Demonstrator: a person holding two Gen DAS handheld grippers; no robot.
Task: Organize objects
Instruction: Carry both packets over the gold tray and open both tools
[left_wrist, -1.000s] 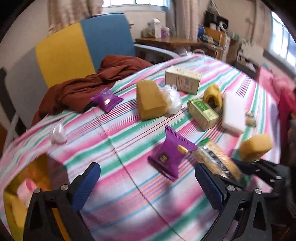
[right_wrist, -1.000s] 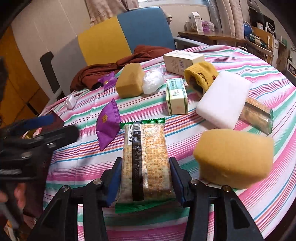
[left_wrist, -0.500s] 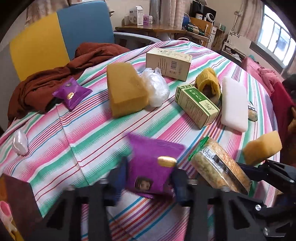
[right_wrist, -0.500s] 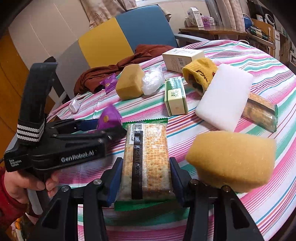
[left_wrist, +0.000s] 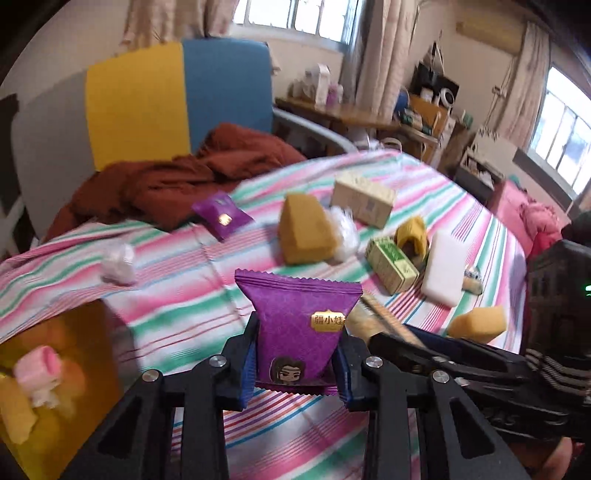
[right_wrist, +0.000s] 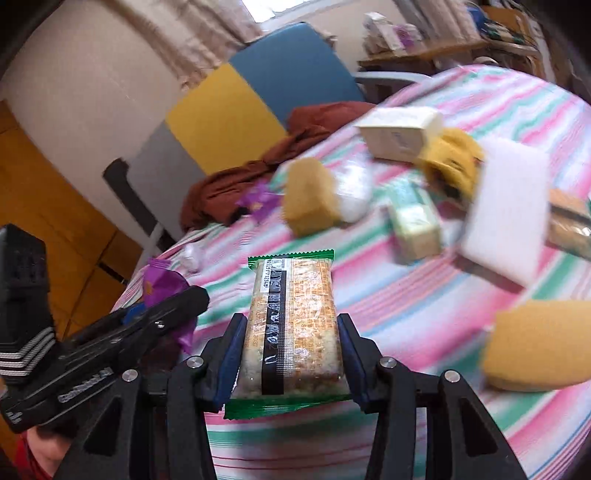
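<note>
My left gripper (left_wrist: 295, 363) is shut on a purple snack packet (left_wrist: 299, 325), held off the striped tablecloth (left_wrist: 177, 295). My right gripper (right_wrist: 291, 354) is shut on a green-edged cracker pack (right_wrist: 293, 325), also lifted. In the right wrist view the left gripper (right_wrist: 162, 314) shows at the lower left with the purple packet (right_wrist: 162, 286) in it. A second purple packet (left_wrist: 221, 218) lies near the brown cloth (left_wrist: 166, 184).
On the table lie yellow sponges (left_wrist: 304, 234) (left_wrist: 478, 325), a clear bag (left_wrist: 345, 232), a cream box (left_wrist: 364, 199), a green box (left_wrist: 391, 264), a white block (left_wrist: 443, 267) and a small white wad (left_wrist: 118, 262). A yellow bin (left_wrist: 55, 376) sits below the table's left edge.
My left gripper went from wide open to shut on the purple packet and lifted it. The right gripper keeps the cracker pack and has risen slightly and rolled.
</note>
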